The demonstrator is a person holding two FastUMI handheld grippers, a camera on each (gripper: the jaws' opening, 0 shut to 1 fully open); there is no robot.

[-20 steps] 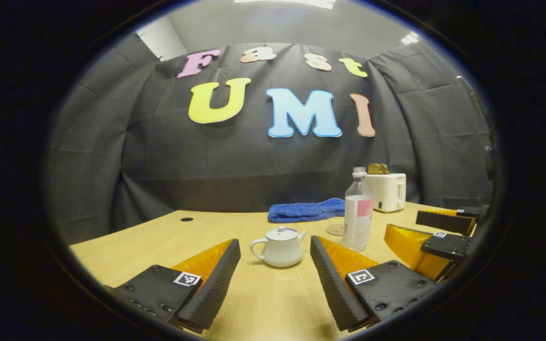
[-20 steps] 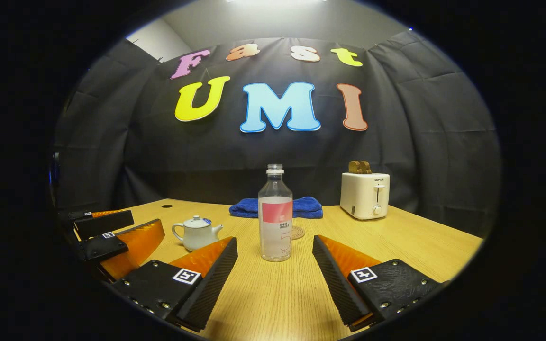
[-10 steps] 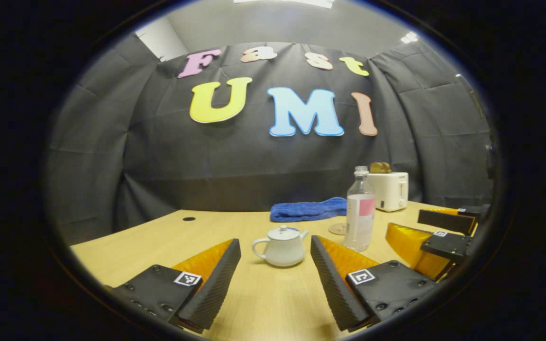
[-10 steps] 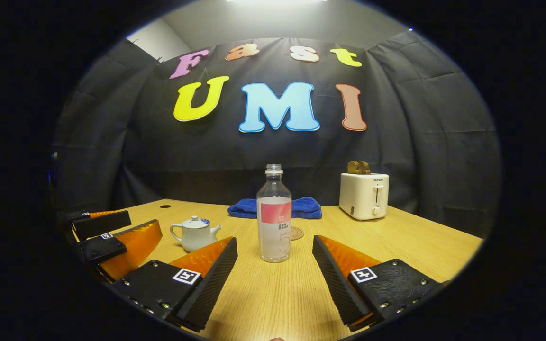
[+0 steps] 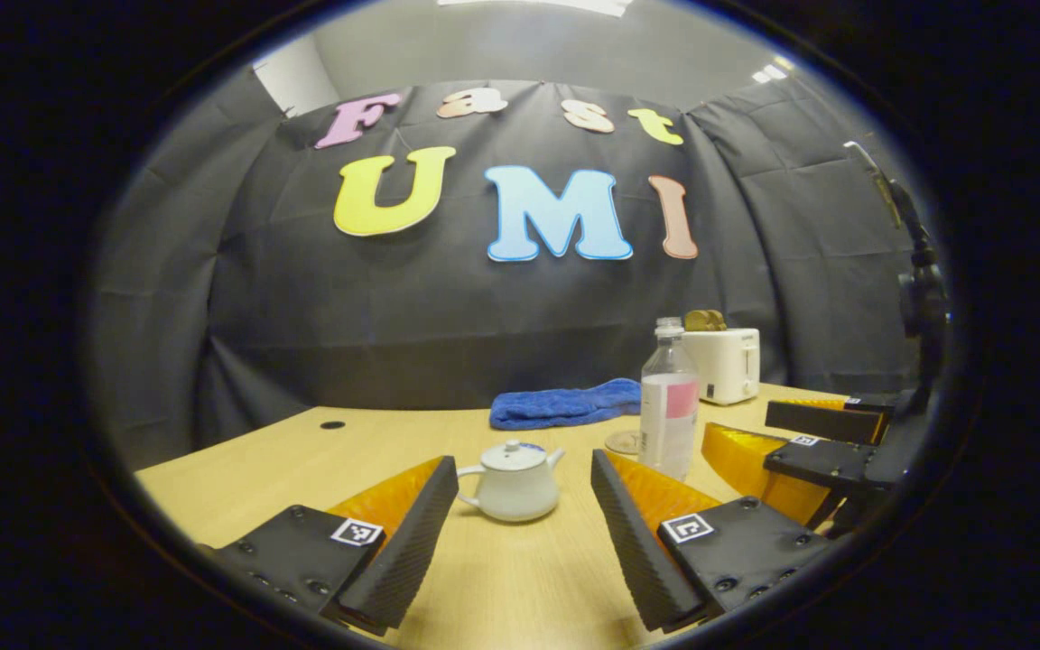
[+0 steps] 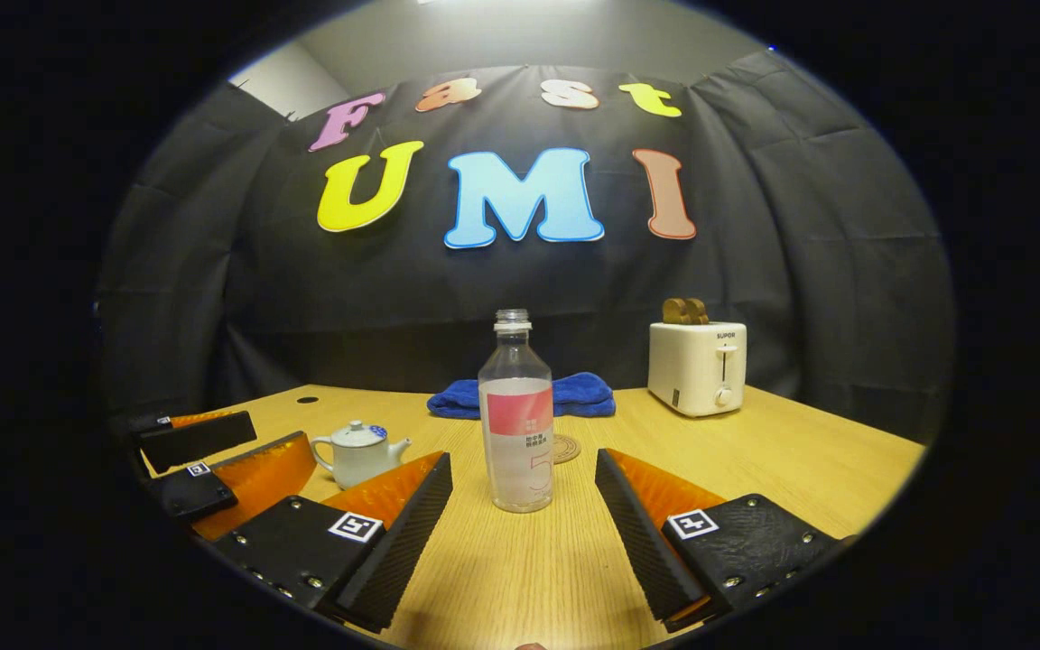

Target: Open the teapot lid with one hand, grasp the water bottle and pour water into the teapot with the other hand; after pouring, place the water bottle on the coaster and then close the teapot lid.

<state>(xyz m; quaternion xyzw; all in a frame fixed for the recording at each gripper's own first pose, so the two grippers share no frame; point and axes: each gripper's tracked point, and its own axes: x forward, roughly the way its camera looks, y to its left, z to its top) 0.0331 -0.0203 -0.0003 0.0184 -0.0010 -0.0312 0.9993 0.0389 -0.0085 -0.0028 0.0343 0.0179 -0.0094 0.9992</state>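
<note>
- Our left gripper [image 5: 524, 515] has its two fingers spread wide and holds nothing; it hovers low over the table [image 5: 303, 451].
- Just ahead, between those fingers, sits the teapot [image 5: 511, 483], upright on the table, handle to the left, spout to the right as the left gripper view shows it.
- The lid [image 5: 512, 455] rests on the teapot; we touch neither it nor the pot.
- Our right gripper [image 6: 524, 506] also has its fingers wide apart, gripping nothing.
- The bottle [image 6: 517, 415] stands upright on the table just ahead, centred in the gap between those fingers and not touched by them. It has no cap, and we can't tell the water level for sure.
- Just behind the bottle, to its right in the right gripper view, lies the coaster [image 6: 565, 449], a flat round disc with nothing on it.
- The teapot is near the bottle, on its left, with the left gripper beside it.
- Farther back lie a blue towel [image 6: 574, 395] and a toaster [image 6: 697, 366], both well apart from the task things.
- We judge the task barely begun: no step is done.
- Left to do: lift the lid, grip the bottle, pour, set the bottle on the coaster, close the lid.
- Both grippers look lined up for their first grasps.
</note>
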